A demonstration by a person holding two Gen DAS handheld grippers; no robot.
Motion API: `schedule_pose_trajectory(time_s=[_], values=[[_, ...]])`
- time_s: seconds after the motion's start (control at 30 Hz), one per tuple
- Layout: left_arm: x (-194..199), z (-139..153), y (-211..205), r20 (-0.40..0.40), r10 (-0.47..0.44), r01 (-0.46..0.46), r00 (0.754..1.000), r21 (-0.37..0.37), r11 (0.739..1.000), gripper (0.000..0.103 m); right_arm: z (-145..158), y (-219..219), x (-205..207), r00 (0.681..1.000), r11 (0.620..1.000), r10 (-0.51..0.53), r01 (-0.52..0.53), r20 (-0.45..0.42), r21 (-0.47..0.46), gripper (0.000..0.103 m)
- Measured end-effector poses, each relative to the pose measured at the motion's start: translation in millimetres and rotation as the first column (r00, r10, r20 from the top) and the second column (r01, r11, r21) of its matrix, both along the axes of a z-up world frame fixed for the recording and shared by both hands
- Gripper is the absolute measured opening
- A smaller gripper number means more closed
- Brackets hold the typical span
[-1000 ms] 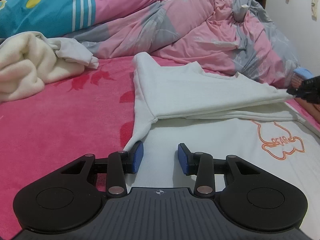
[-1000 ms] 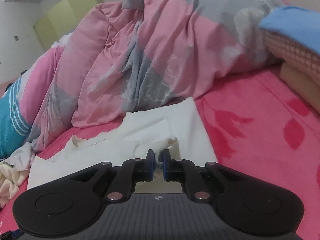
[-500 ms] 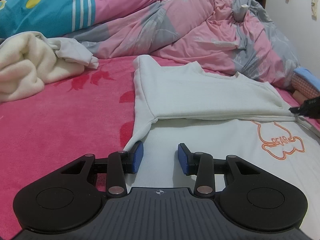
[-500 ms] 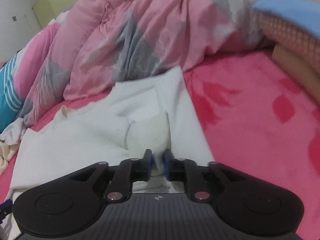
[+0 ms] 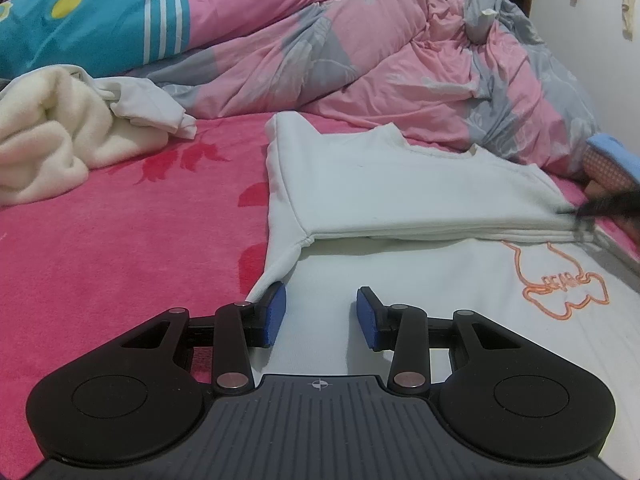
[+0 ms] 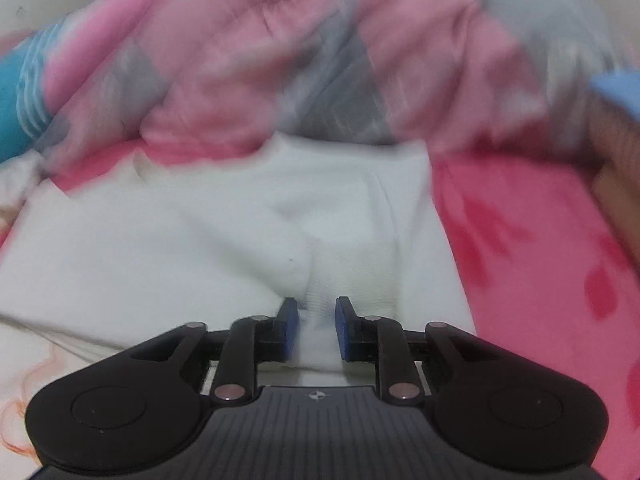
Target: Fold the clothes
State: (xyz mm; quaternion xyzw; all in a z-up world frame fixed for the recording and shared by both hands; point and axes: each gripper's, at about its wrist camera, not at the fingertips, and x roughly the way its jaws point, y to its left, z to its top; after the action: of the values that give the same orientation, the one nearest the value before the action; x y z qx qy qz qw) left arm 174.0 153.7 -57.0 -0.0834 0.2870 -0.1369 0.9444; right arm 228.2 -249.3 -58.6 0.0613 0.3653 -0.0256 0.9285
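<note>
The main risk was the fold coming undone at the right end. The right tool (image 6: 316,328) had its jaws parted with a pinch of white fabric between the pads; whether they bore on it could not be told. That view was blurred, and a pull away with cloth caught on a pad would drag the top layer off the edge below. A second risk lay at the left tool (image 5: 320,314), jaws wide apart and holding nothing: its left pad sat against the sweatshirt's side edge, and a sideways move would skew the lower panel.

The white sweatshirt (image 5: 400,200) lay flat on the bed (image 5: 120,260), on the pink blanket, just before the rumpled duvet (image 5: 360,60). Its upper part, neckline included, was doubled over the body along a straight crease. The orange bear outline (image 5: 560,288) remained uncovered below the crease. Cream clothing (image 5: 52,132) was heaped well apart, to the left.
</note>
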Motion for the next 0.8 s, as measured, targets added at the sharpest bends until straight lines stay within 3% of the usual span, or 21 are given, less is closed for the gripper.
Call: schedule_pose_trajectory(time_s=[0.07,0.13,0.2,0.3,0.4,0.5,0.57,0.67,0.73,0.8], values=[[0.2,5.3,4.1,0.006,0.008,-0.008,1.000,-0.028,1.000,0.039,8.6,-1.6,-3.6,1.000,1.000,-0.029,0.029,-0.006,0.009,0.023],[0.5,10.6,8.2,0.011,0.016,-0.015,1.000,-0.055,0.998,0.039,23.8,10.0,-7.7,1.000,0.999,-0.023,0.024,0.011,-0.041,0.023],[0.7,15.9,12.3,0.017,0.024,-0.022,1.000,-0.083,0.996,0.040,36.1,29.2,-11.4,0.998,0.993,0.040,-0.034,0.049,-0.111,0.023],[27.0,21.1,7.7,-0.014,0.079,-0.080,0.997,-0.057,0.995,0.040,44.5,57.1,-5.2,0.986,0.984,0.139,-0.127,0.087,-0.127,0.023],[56.2,21.7,2.0,-0.046,0.134,-0.135,0.990,-0.017,0.991,0.040,31.9,75.1,6.5,0.978,0.972,0.194,-0.182,0.071,-0.148,0.023],[77.1,-2.9,-4.4,-0.094,0.143,-0.140,0.985,0.031,0.990,0.040,-10.1,74.1,22.1,0.983,0.956,0.166,-0.179,-0.075,-0.233,0.024],[77.1,-15.5,-6.0,-0.102,0.146,-0.143,0.984,0.039,0.989,0.041,-9.4,64.6,18.8,0.986,0.965,0.158,-0.167,-0.061,-0.202,0.024],[71.6,-17.9,-6.1,-0.071,0.148,-0.145,0.986,0.044,0.988,0.042,18.5,80.6,24.9,0.989,0.957,0.127,-0.142,-0.073,-0.252,0.026],[70.3,-19.5,-5.6,-0.065,0.150,-0.147,0.987,0.042,0.988,0.042,39.3,105.4,32.6,0.977,0.944,0.210,-0.211,-0.031,-0.252,0.026],[69.0,-20.2,-3.3,-0.062,0.150,-0.148,0.987,0.027,0.989,0.042,54.3,138.4,47.5,0.945,0.924,0.327,-0.318,0.007,-0.214,0.026]])
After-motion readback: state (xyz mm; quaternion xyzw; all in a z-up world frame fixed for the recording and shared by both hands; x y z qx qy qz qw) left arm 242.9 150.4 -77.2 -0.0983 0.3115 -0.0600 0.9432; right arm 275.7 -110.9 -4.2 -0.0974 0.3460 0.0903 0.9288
